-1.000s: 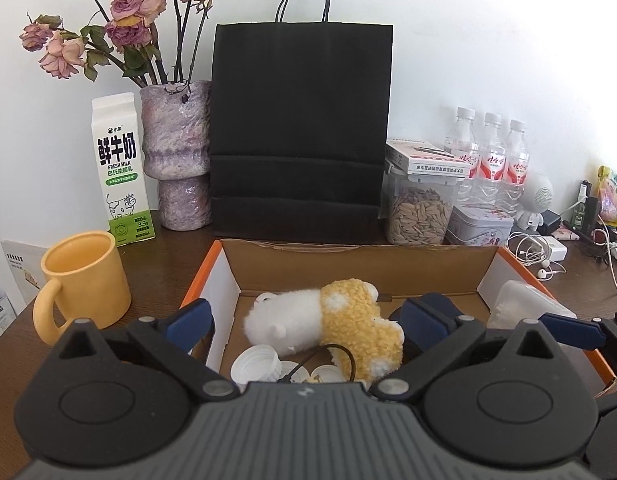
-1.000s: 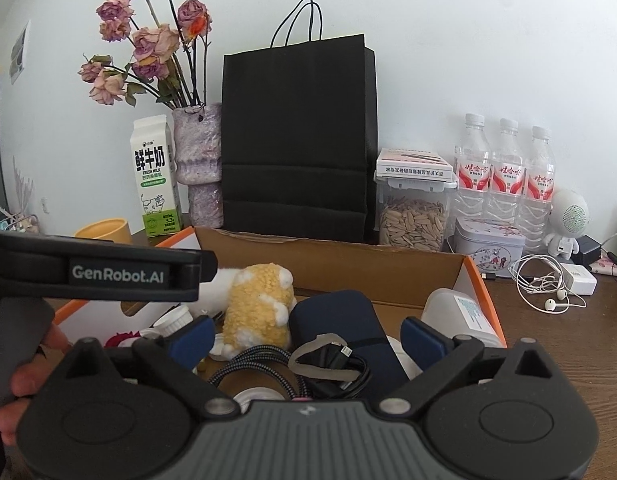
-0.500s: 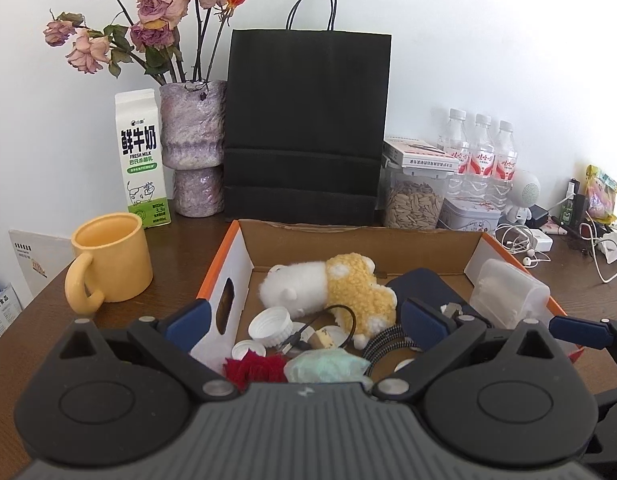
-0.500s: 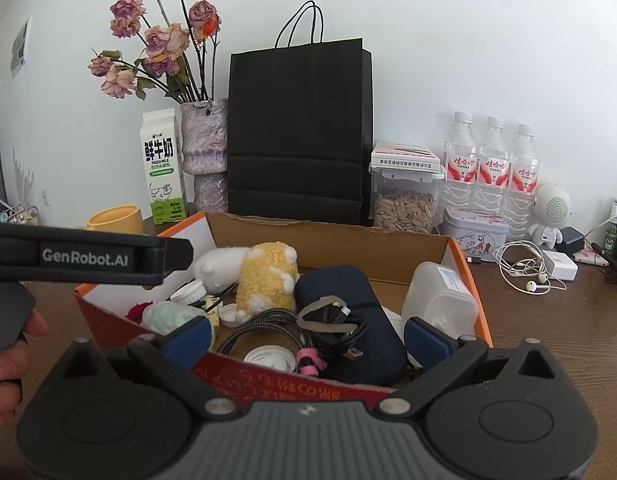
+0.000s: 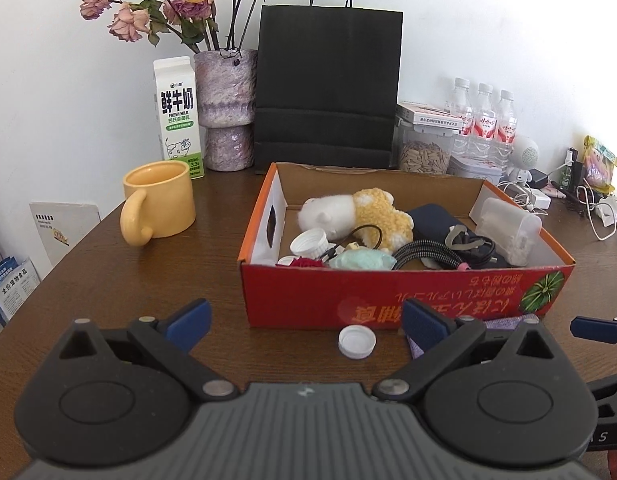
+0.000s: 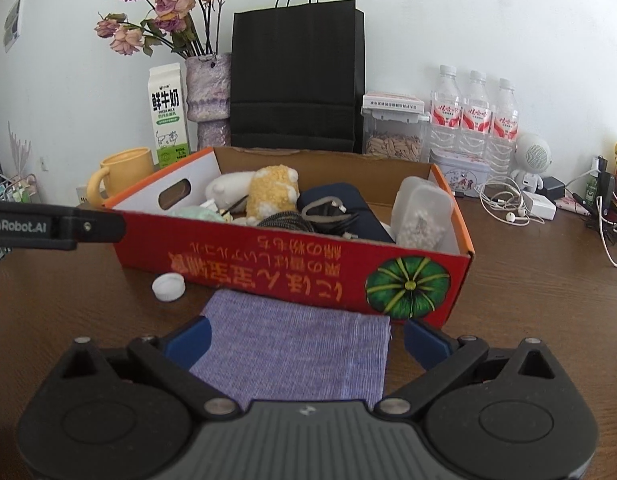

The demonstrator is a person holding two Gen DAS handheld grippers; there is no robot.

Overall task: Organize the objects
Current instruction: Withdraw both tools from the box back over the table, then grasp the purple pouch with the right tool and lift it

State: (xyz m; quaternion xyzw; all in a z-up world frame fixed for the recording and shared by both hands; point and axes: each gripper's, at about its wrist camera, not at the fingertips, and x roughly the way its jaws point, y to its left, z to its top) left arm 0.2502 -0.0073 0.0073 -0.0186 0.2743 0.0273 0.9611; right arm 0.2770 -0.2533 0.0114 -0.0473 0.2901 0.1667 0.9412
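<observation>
Left wrist view
Left claw (image 5: 304,322): spread wide, holding nothing, above the desk (image 5: 212,264).
Box (image 5: 404,292): at 12 o'clock from the claw, full of small things.
White cap (image 5: 357,342): on the desk between the fingertips, just before the box.

Right wrist view
Right claw (image 6: 306,338): spread, empty.
Purple cloth (image 6: 296,352): flat on the desk between the fingers, its far edge touching the box (image 6: 308,264).
White cap (image 6: 168,286): at 11 o'clock, beside the cloth.

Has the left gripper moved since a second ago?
Yes. The left gripper has pulled back from over the red cardboard box; the box's front wall and a white bottle cap now show.
</observation>
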